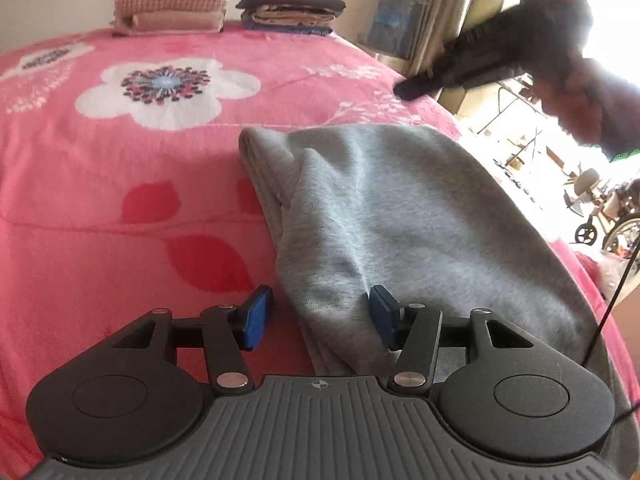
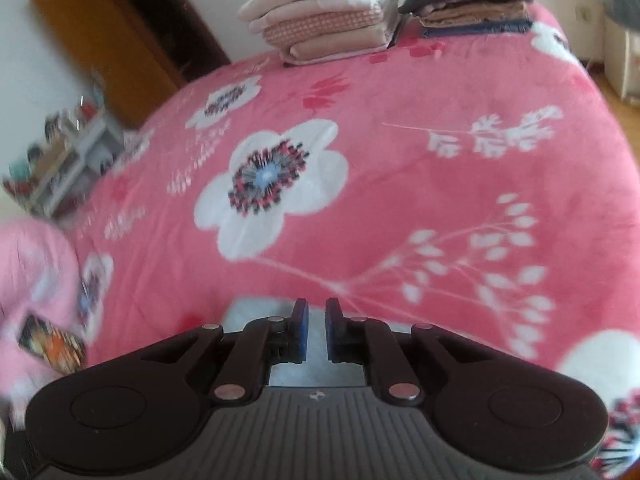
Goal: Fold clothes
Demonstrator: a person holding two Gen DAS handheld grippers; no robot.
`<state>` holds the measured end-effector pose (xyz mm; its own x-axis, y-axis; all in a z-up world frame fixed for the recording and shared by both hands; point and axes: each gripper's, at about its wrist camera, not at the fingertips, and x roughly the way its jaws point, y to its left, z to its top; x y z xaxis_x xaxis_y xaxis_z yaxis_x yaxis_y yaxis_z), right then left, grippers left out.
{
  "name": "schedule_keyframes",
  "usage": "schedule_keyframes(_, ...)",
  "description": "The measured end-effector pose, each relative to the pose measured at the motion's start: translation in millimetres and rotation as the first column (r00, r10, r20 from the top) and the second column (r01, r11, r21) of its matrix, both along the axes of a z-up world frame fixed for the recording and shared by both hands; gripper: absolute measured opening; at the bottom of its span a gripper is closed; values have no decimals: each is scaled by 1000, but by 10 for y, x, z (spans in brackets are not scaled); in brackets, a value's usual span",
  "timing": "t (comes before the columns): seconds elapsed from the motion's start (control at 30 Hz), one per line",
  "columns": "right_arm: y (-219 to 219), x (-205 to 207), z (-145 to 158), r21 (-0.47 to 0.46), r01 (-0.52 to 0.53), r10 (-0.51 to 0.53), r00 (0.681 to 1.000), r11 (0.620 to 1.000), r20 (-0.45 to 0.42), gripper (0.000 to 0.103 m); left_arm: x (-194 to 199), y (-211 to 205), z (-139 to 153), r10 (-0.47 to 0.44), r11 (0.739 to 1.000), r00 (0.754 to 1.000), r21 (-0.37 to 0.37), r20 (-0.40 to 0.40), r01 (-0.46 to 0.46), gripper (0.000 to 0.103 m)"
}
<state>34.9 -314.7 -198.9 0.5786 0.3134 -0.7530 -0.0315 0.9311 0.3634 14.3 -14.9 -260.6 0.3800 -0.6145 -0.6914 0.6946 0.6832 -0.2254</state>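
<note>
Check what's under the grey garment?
The grey garment lies folded on the pink floral blanket, which shows around its left and far edges. Anything beneath or between its layers is covered.

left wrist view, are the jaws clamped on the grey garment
No, the left gripper stands open, its pads apart around the grey garment's near edge.

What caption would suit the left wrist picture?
Open left gripper straddling a folded grey garment on a pink flowered blanket.
</note>
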Motion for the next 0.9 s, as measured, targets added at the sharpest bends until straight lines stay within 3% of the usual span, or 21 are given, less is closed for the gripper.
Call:
schedule_keyframes(0.1, 58, -25, -275, -146, -15, 8, 999, 989, -49, 8, -7, 7, -12, -10, 1000, 1000, -5, 0, 10, 54)
schedule_keyframes(0.2, -189, -77, -382, -251, 115, -133, 990, 961, -56, 8, 7, 14, -14, -3, 1000, 1000, -13, -21, 2, 55)
schedule_keyframes(0.27, -439, -196, -165, -264, 239, -257, 966, 935, -35, 9, 40, 24, 1, -1, 1000, 999, -19, -46, 0, 55)
schedule_keyframes(0.3, -494, -276, -42, -295, 254, -269, 963, 921, -12, 9, 61, 27, 6, -4, 1000, 998, -22, -56, 3, 55)
schedule_keyframes(0.43, -479, -672, 510, -445, 260, -240, 965, 857, 101, 9, 137, 63, 52, -5, 999, 997, -38, -79, 2, 56)
schedule_keyframes(0.53, -295, -1012, 889, -536, 245, -168, 967, 808, 189, 9, 103, 142, 169, 34, 998, 999, -55, -23, -35, 56)
schedule_keyframes(0.67, 320, -1426, 887, -627, 66, 23, 991, 776, 133, 9, -25, 248, 394, 58, 996, 996, -70, 75, -53, 56)
schedule_keyframes(0.77, 813, -1727, 666, -658, -109, 172, 985, 745, 32, 9, -195, 300, 552, 13, 997, 992, -79, 125, -3, 56)
schedule_keyframes(0.9, 1154, -1964, 331, -535, -221, 219, 973, 816, -69, 9, -505, 299, 608, -110, 992, 977, -43, 185, 120, 56)
